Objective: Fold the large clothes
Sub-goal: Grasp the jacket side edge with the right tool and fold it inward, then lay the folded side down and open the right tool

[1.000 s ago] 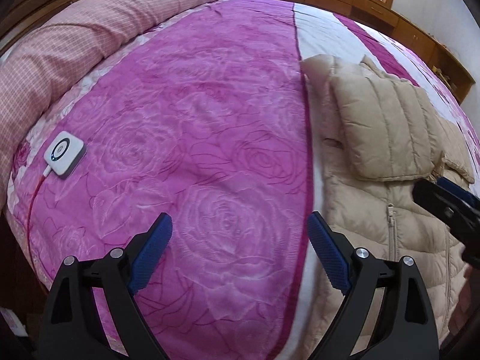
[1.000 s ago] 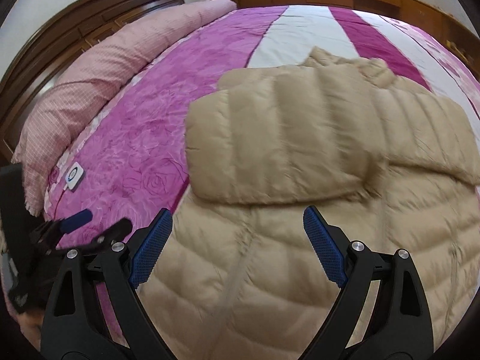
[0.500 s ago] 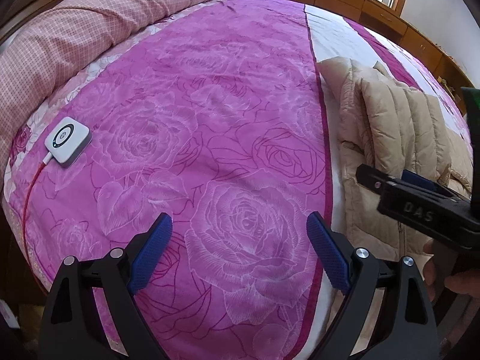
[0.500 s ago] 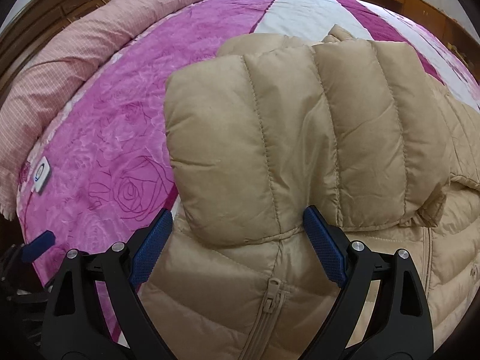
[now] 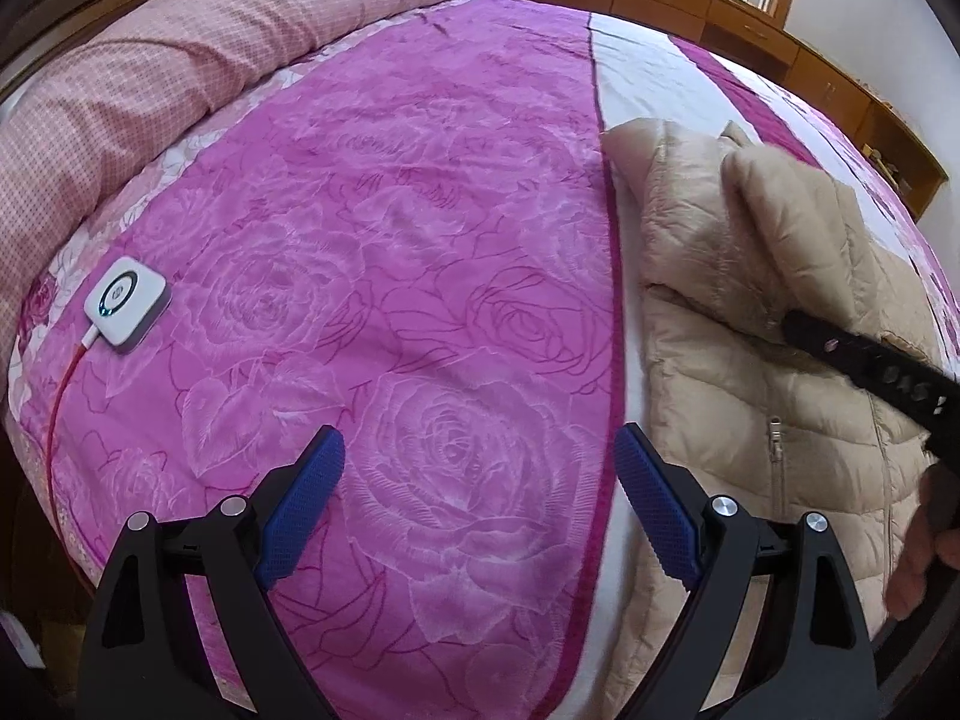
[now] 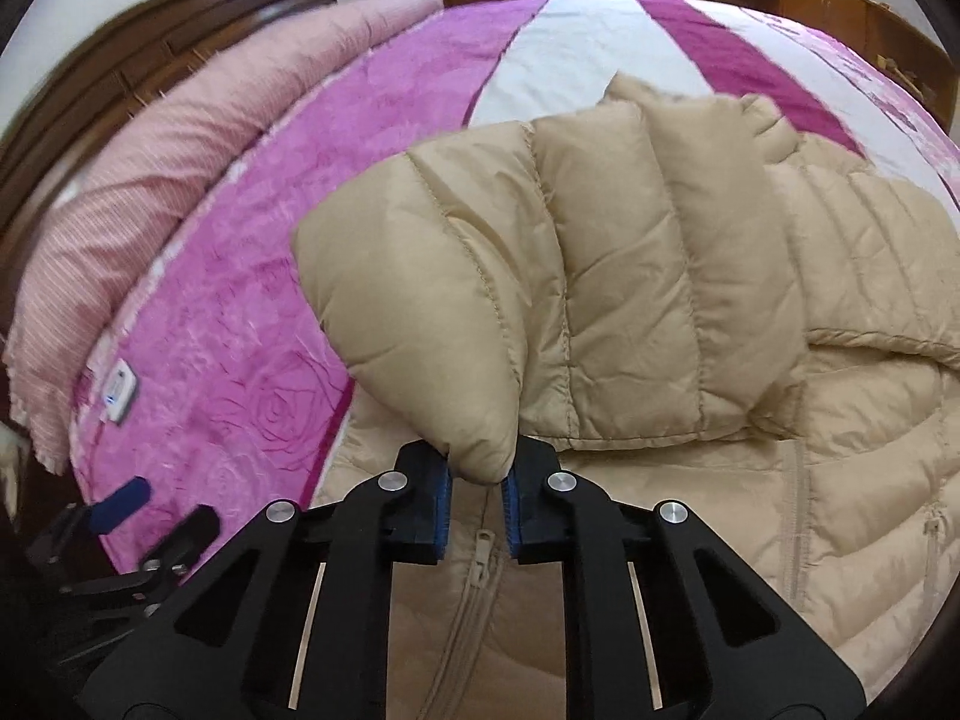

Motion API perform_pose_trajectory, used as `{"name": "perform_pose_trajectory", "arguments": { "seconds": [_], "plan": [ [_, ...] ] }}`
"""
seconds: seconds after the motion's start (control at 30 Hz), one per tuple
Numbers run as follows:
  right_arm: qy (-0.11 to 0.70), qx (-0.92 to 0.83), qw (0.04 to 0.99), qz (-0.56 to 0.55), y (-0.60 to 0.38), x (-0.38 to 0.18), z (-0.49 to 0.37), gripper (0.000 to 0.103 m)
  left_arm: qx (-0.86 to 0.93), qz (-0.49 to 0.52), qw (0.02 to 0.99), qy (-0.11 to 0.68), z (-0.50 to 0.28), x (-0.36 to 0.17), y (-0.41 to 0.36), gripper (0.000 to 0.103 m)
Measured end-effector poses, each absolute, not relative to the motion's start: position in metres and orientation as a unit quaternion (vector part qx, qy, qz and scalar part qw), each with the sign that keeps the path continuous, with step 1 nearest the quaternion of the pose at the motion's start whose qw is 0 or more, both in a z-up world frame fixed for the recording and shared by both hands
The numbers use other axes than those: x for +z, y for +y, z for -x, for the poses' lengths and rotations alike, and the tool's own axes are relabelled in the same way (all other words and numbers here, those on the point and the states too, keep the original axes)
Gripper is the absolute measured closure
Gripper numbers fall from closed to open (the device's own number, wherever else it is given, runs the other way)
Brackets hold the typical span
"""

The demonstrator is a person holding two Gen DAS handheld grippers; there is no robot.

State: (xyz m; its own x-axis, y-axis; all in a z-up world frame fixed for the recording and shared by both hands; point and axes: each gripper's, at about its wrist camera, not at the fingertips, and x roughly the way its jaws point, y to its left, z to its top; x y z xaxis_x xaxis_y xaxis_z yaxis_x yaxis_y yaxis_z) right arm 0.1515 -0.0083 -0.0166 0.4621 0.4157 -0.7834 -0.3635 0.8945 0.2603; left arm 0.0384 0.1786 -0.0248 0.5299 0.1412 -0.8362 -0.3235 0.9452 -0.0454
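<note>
Between the blue pads of the right claw sits the cuff end of the sleeve, pinched tight, with the jaws drawn nearly together around the bunched fabric. The sleeve is folded across the chest of the beige puffer jacket, its quilted panels running away from the claw toward the far right. Just below the pinch, the zipper runs down the front of the jacket toward the near edge. The jacket lies flat on the bed, over the white stripe and the pink edge beside it, on the right half of the cover. To the left, the pink rose-print cover stretches out to a rolled pink checked quilt along the far left side, with a dark wooden headboard behind it. A small white pad lies on the cover near the left edge.

The left claw hangs over the near part of the pink cover with its jaws spread wide and nothing between them. From this view the white pad sits at the left with a red cable trailing toward the near edge, the jacket lies to the right, and the right claw's black body reaches in over it from the right edge.
</note>
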Motion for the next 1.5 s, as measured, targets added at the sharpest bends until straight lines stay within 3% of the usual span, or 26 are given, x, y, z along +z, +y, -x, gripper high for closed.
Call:
{"name": "perform_pose_trajectory", "arguments": {
  "seconds": [0.3, 0.73, 1.27, 1.5],
  "plan": [
    [0.418, 0.251, 0.870, -0.072, -0.056, 0.038, -0.138, 0.090, 0.114, 0.077, 0.878, 0.459, -0.048, -0.012, 0.154, 0.015],
    [0.385, 0.212, 0.889, -0.128, -0.155, 0.074, -0.150, 0.091, 0.083, 0.044, 0.893, 0.441, -0.066, 0.011, 0.116, 0.015],
    [0.399, 0.130, 0.890, -0.179, -0.274, 0.044, -0.180, 0.091, 0.034, 0.015, 0.913, 0.406, -0.116, 0.027, 0.068, 0.015],
    [0.430, 0.114, 0.875, -0.190, -0.292, 0.006, -0.192, 0.081, 0.031, 0.000, 0.912, 0.409, -0.147, 0.005, 0.049, 0.015]
  ]
}}
